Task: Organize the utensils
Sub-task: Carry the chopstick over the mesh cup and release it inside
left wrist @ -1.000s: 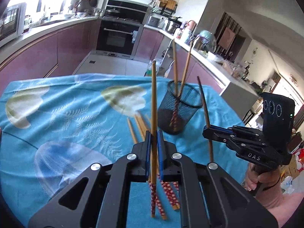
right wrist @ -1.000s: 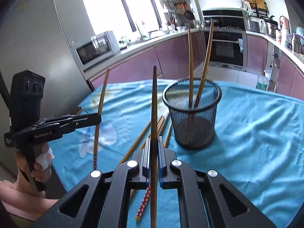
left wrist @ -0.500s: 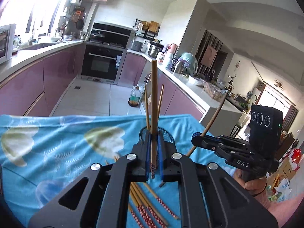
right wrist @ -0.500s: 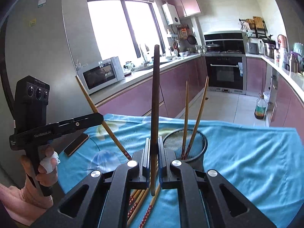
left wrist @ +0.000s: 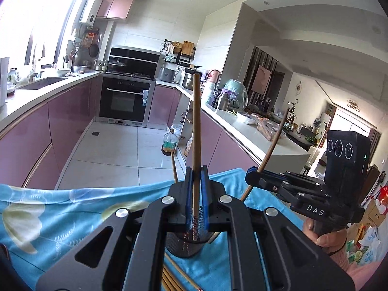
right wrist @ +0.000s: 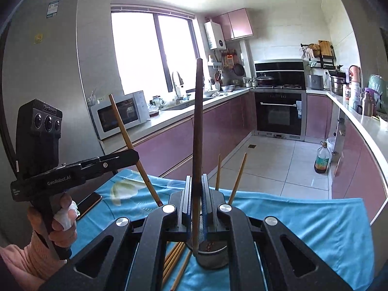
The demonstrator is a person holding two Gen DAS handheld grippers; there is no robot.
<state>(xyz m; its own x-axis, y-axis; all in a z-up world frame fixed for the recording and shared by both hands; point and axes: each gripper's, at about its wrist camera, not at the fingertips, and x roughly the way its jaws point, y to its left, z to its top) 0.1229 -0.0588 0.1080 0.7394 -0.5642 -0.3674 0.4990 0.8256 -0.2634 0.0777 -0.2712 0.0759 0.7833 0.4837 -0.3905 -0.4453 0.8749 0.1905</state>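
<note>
Above mesh cup [left wrist: 186, 245]: left tongs [left wrist: 197, 189] and right tongs [right wrist: 197, 194] tilted slightly downward, each clenched on upright chopstick [left wrist: 196, 131].

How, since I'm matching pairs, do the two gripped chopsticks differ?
The left gripper holds a light tan chopstick; the right gripper holds a darker brown chopstick. The tan one shows red patterning below the grip; the brown one's lower end looks plain. Both are clamped.

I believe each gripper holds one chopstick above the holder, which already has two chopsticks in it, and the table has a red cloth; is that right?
Not quite: the cloth is blue, as the right wrist view shows. Otherwise yes: left gripper and right gripper each hold one chopstick above the holder.
</note>
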